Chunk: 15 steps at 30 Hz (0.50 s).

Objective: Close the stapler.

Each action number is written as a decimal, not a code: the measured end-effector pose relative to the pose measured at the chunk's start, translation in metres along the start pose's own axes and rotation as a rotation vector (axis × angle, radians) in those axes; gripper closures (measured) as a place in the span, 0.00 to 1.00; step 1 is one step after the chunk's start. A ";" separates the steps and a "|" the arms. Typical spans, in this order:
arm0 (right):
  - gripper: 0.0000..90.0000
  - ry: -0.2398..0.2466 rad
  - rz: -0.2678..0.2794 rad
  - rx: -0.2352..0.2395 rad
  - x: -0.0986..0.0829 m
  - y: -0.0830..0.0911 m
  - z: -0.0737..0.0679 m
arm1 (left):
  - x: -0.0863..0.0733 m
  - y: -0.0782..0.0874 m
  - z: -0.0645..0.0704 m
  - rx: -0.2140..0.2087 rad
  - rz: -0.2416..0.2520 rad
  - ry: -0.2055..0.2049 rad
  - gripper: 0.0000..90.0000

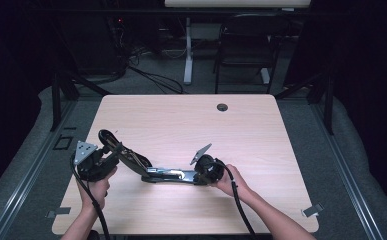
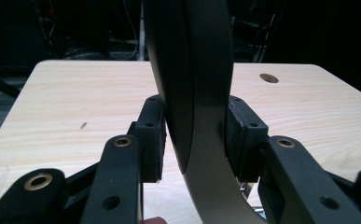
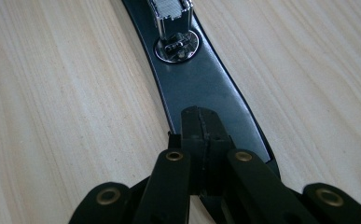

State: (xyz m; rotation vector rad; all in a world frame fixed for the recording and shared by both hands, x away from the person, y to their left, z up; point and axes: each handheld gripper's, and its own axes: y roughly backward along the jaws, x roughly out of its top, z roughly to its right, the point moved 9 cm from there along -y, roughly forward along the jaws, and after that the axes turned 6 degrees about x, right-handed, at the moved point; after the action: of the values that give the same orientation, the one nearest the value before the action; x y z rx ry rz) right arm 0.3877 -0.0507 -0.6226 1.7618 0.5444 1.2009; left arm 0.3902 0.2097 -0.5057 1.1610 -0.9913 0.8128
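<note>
A large black stapler (image 1: 153,169) is seen opened near the table's (image 1: 261,135) front edge. Its raised arm (image 2: 194,93) is clamped between the left gripper's (image 2: 194,135) pads; its base (image 3: 206,84) is pinned flat under the right gripper's (image 3: 201,135) closed jaws.

No readable text, label, brand, number or sign anywhere: none on the pale wooden table (image 1: 261,140), none on the black stapler (image 1: 156,172), none on either gripper.
</note>
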 end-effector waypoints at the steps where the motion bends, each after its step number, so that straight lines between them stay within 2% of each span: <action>1: 1.00 0.000 -0.001 0.002 0.000 0.000 0.000 | 0.001 0.000 0.002 -0.001 0.002 -0.010 0.70; 8: 1.00 -0.004 0.005 0.004 0.000 0.000 0.000 | 0.005 0.000 0.017 -0.019 0.032 -0.053 0.70; 15: 1.00 -0.004 0.002 0.005 0.000 0.000 0.000 | 0.006 0.000 0.024 -0.030 0.036 -0.061 0.71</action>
State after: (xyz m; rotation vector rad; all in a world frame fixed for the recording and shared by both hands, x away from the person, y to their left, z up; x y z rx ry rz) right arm 0.3881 -0.0505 -0.6228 1.7687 0.5437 1.1986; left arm 0.3880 0.1859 -0.4977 1.1510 -1.0735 0.7923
